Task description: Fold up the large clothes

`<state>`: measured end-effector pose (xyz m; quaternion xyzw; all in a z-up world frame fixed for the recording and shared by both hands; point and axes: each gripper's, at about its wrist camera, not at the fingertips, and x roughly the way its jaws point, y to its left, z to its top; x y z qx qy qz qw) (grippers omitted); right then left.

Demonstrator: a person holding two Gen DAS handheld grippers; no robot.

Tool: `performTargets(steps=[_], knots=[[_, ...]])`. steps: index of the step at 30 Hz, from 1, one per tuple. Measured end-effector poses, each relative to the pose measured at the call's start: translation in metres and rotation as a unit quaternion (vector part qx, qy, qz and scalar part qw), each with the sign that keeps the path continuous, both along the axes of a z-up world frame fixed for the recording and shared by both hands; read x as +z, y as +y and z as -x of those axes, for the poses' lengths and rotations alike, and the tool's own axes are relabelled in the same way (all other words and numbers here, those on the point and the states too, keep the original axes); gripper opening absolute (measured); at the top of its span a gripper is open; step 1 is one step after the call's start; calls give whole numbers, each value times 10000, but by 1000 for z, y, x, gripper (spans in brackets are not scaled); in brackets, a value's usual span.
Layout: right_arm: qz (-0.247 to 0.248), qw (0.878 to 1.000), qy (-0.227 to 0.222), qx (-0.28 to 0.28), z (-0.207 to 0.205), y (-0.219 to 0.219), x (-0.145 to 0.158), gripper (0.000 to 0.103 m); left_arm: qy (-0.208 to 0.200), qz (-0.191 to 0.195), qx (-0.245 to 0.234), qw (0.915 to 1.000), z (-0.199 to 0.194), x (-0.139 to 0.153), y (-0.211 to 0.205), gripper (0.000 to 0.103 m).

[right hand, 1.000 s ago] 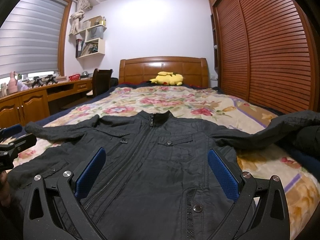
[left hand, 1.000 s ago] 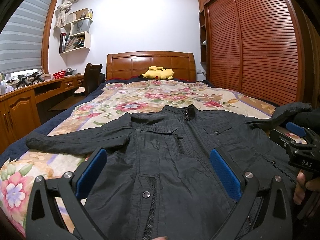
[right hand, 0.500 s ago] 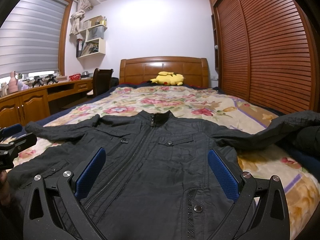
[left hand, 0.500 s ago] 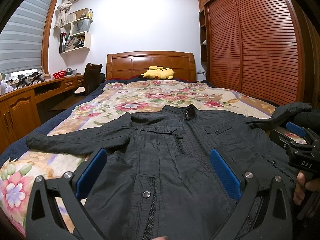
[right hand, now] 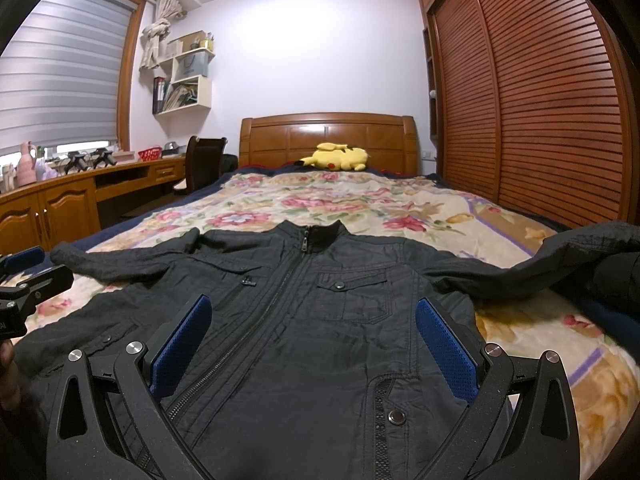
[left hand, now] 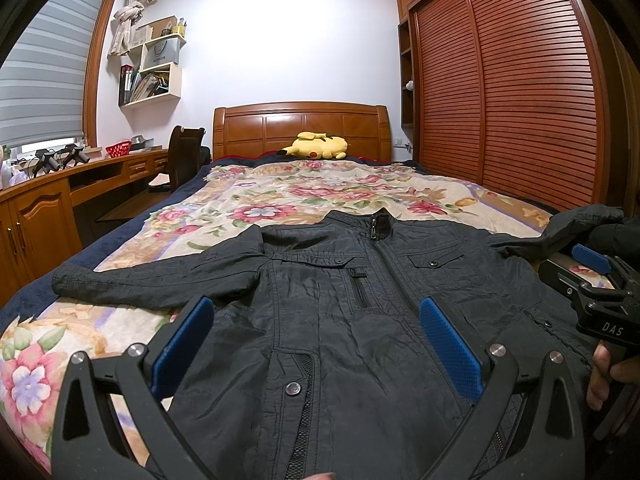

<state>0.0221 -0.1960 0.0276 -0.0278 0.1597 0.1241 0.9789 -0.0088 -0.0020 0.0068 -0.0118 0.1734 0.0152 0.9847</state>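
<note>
bed [left hand: 120,240] with floral blanket [left hand: 320,192], black jacket [left hand: 360,300] spread flat, yellow plush toy [left hand: 316,147] by headboard

Black zipped jacket [left hand: 360,320], face up, flat, sleeves spread

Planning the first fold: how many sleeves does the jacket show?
2. The left sleeve lies flat toward the left edge of the bed; the right sleeve runs to the right edge, its end rumpled.

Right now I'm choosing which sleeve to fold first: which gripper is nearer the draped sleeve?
Right. The right gripper hovers over the jacket's side nearest that sleeve; the left gripper hovers over the far side.
</note>
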Motion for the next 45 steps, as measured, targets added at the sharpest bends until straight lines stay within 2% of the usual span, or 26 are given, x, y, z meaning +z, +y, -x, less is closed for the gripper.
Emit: performTargets(steps=[15, 21, 27, 34, 37, 40, 45], knots=[[5, 10000, 9, 16, 0, 0, -1, 103, 31, 37, -41, 10000, -1, 0, 1, 103], [-49, 9997, 38, 218, 2, 8, 5, 103, 114, 26, -57, 9999, -6, 10, 13, 103], [83, 9989, 76, 462, -2, 30, 14, 103, 246, 45, 109, 9996, -11, 18, 48, 103], [122, 9962, 222, 831, -16, 62, 22, 103, 560, -78, 371, 9977, -18, 11, 103, 103], [162, 9946, 249, 996, -26, 80, 25, 103, 700, -130, 507, 9962, -22, 8, 126, 103], [98, 9898, 488, 1336, -44, 100, 23, 103, 856, -169, 625, 9942, -27, 5, 150, 103], [272, 9858, 568, 1556, -64, 135, 18, 103, 1061, -267, 876, 9901, -32, 0, 189, 103]])
